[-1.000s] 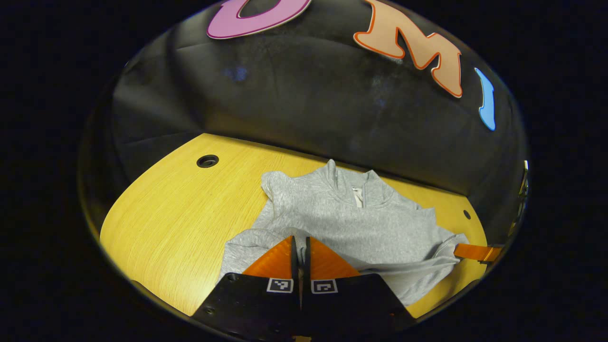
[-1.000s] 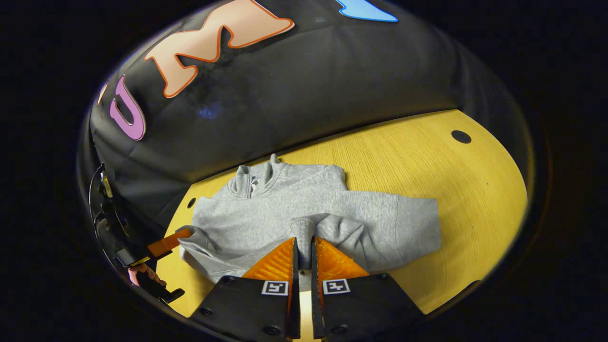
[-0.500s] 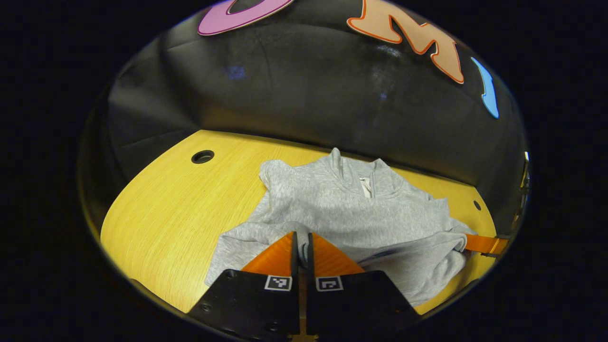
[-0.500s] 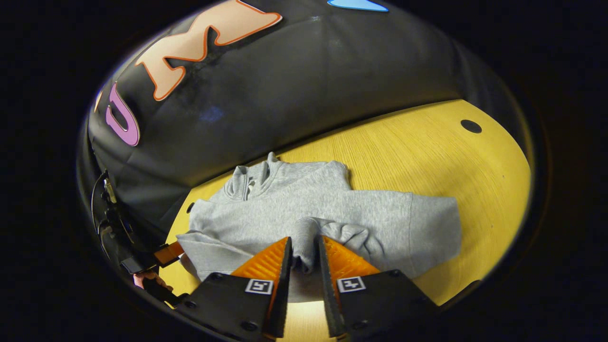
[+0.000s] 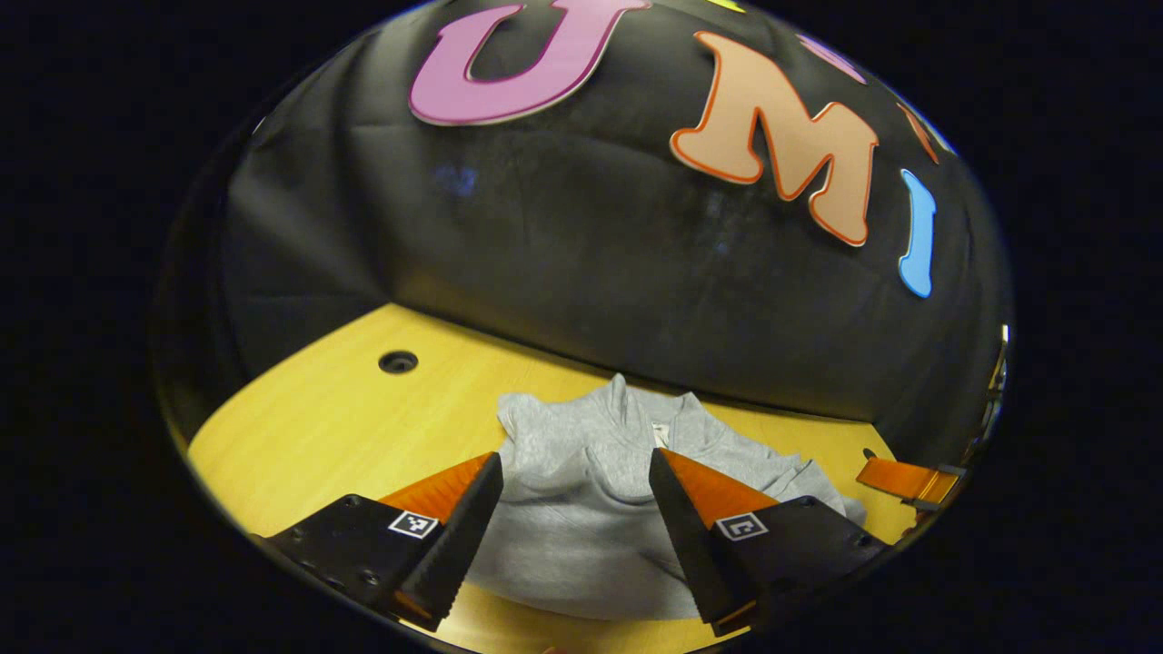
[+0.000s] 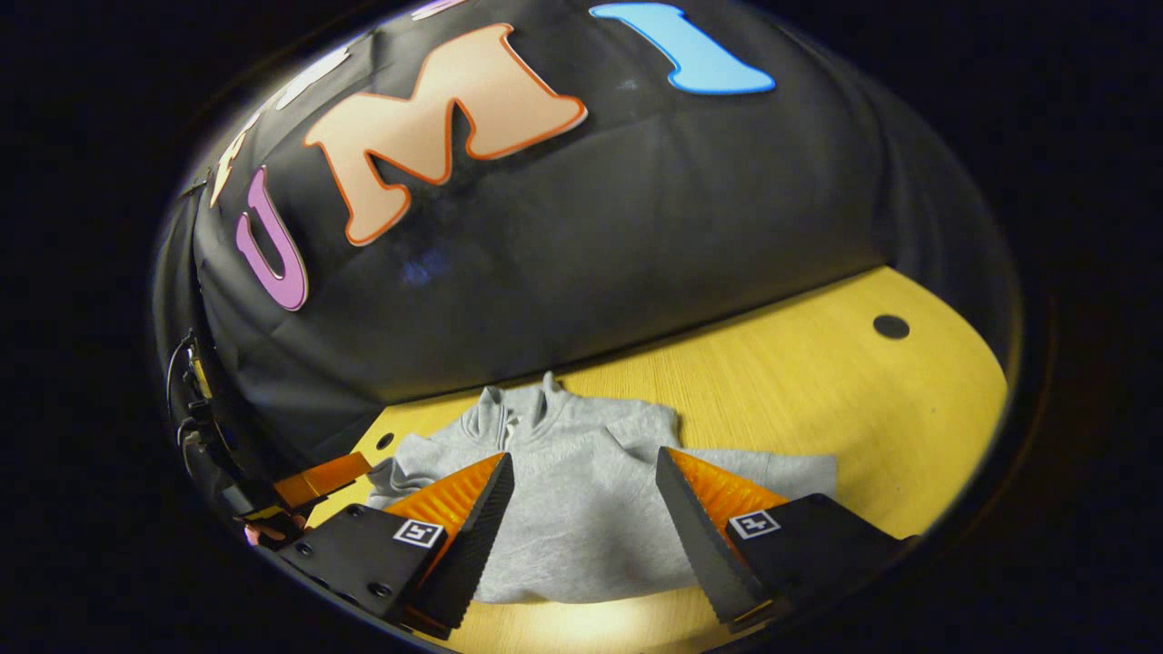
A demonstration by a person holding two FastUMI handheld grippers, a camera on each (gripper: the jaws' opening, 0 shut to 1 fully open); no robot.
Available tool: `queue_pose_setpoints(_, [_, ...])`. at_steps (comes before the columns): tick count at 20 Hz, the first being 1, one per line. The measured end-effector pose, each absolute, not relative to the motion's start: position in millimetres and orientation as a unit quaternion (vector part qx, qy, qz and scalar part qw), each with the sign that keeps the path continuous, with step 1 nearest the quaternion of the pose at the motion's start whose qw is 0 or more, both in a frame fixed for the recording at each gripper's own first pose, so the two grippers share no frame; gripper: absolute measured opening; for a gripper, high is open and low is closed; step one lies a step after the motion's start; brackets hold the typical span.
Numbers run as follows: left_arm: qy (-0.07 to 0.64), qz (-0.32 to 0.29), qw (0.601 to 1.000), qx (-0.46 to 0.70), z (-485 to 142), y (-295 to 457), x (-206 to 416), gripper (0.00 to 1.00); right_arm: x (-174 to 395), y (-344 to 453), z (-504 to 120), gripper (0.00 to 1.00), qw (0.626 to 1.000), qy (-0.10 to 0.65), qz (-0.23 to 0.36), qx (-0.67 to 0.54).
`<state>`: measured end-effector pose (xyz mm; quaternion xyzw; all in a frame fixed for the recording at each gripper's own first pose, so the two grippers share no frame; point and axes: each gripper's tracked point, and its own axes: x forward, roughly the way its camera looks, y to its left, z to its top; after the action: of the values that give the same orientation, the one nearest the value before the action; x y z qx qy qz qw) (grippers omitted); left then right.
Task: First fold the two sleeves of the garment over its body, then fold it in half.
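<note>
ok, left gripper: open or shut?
Open. The left gripper has its jaws spread wide above the sweater, gripping nothing.

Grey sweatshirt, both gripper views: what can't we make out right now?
- Left gripper view: the sweatshirt near hem is cut off by the picture's lower edge; the left gripper open fingers cover its sides.
- Right gripper view: the right gripper fingers hide the sleeves, so whether both lie folded over the body is unclear.
- Fold layers underneath: hidden by the cloth itself.
</note>
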<state>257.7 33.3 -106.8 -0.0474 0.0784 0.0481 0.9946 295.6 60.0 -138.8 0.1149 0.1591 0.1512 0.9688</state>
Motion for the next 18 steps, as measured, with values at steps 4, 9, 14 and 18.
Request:
queue_pose_setpoints(4, [0.062, 0.026, 0.998, -0.008, -67.7, 22.3, 225.1, 0.95, 267.9, 56.2, -91.1, 0.98, 0.974, 0.119, 0.157, 0.113])
queue_pose_setpoints(9, [0.069, -0.001, 0.998, 0.009, -43.8, 11.4, 154.2, 0.94, 208.5, 52.2, -40.3, 0.98, 0.981, 0.075, 0.161, 0.078])
queue_pose_setpoints(14, [0.066, -0.009, 0.997, 0.03, -35.0, 14.0, 89.0, 0.94, 135.2, 61.5, -9.0, 0.98, 0.985, 0.033, 0.162, 0.052])
queue_pose_setpoints(18, [0.085, -0.013, 0.996, 0.016, -55.0, 14.7, 44.6, 0.94, 90.3, 65.5, -10.5, 0.98, 0.986, 0.033, 0.156, 0.05])
